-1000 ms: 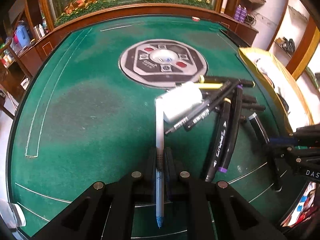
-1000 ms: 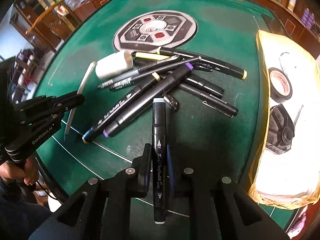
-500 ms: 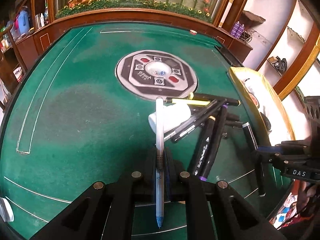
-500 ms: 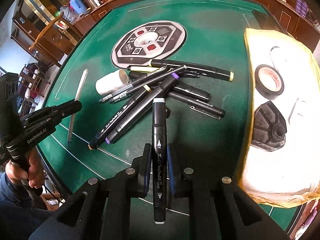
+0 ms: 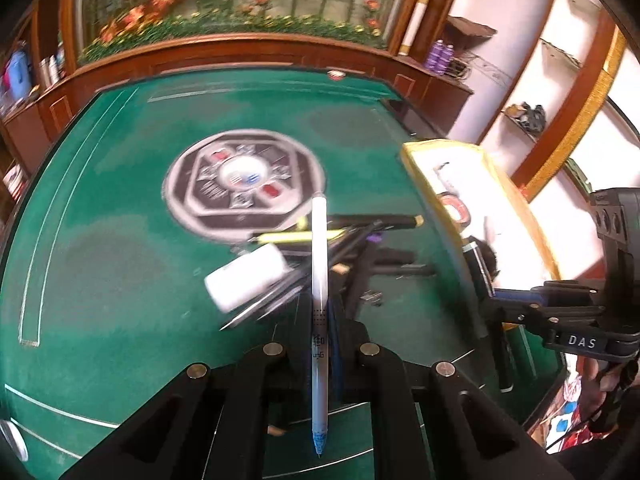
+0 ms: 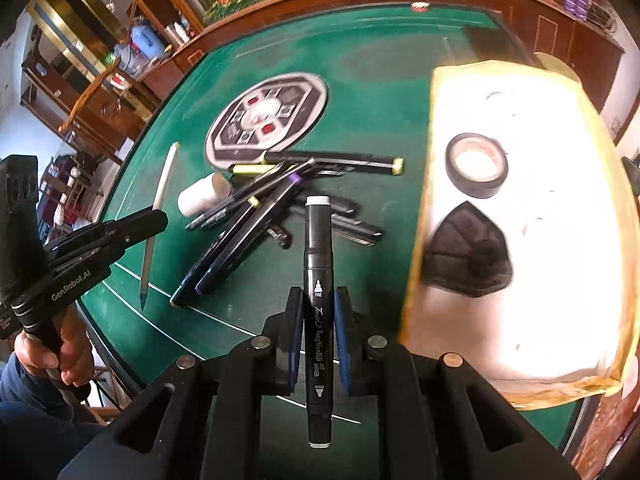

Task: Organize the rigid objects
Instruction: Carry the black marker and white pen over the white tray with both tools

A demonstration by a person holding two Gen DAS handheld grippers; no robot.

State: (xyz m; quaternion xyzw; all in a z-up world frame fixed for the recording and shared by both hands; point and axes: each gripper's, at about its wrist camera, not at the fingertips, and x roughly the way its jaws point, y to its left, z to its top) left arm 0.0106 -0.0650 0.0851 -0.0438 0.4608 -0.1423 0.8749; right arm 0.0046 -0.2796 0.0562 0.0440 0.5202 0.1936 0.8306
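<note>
Right wrist view: right gripper point(image 6: 318, 320) jaws clamp a black double-ended art marker point(image 6: 318, 280); left gripper point(image 5: 320, 328) jaws pinch a slim white pen point(image 5: 319, 280). Both are airborne; pile of dark markers point(image 6: 256, 208) remains unsorted on the green felt bench point(image 6: 372, 92). Early stage.

light: we see bright daylight, warm cast
glare: white tray point(image 6: 532, 240) blows out in our right view
blur: we get motion smear on pen pile point(image 5: 320, 264), table emblem point(image 5: 244, 184)
edges: we note fisheye bending, black corner vignette
</note>
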